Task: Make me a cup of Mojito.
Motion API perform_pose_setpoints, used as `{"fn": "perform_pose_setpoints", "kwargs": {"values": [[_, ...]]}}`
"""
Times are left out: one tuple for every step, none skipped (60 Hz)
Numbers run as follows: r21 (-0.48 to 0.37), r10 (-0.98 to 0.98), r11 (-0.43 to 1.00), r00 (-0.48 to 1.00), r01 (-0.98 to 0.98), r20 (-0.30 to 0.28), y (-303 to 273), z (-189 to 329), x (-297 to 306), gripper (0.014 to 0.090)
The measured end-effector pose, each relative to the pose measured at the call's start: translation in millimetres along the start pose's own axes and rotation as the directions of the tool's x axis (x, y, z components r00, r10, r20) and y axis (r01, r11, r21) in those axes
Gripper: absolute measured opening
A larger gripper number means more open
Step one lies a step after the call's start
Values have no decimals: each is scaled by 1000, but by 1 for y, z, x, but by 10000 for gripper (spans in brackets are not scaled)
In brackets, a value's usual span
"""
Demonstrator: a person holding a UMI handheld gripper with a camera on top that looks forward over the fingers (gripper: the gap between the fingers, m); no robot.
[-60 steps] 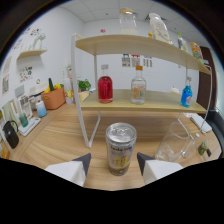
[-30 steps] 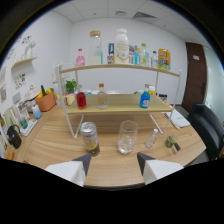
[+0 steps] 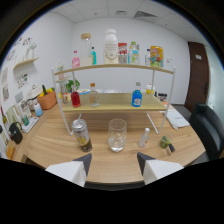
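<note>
Beyond open claw, can farther, glass centred

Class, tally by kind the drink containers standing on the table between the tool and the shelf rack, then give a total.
Can: 1
Glass: 1
Small bottle: 1
Total: 3
The tool is open and short of all three, holding nothing.
</note>
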Motion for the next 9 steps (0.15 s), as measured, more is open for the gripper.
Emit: {"fn": "perform_pose_setpoints", "kwargs": {"values": [[0, 0, 1000, 1000, 0, 0, 0, 0, 0, 848], [-1, 0, 1000, 1000, 0, 2, 0, 0, 1, 848], [-3, 1, 1000, 1000, -1, 4, 0, 1, 1, 848], [-5, 3, 1000, 1000, -2, 6, 0, 1, 0, 847], [-6, 4, 1000, 1000, -4, 8, 1, 1, 0, 847], [-7, 6, 1000, 1000, -6, 10, 1, 1, 0, 851], [-7, 8, 1000, 1000, -7, 11, 1, 1, 0, 850], [-8, 9, 1000, 1000, -9, 11, 1, 1, 0, 847], [-10, 10, 1000, 1000, -10, 11, 1, 1, 1, 847]]}}
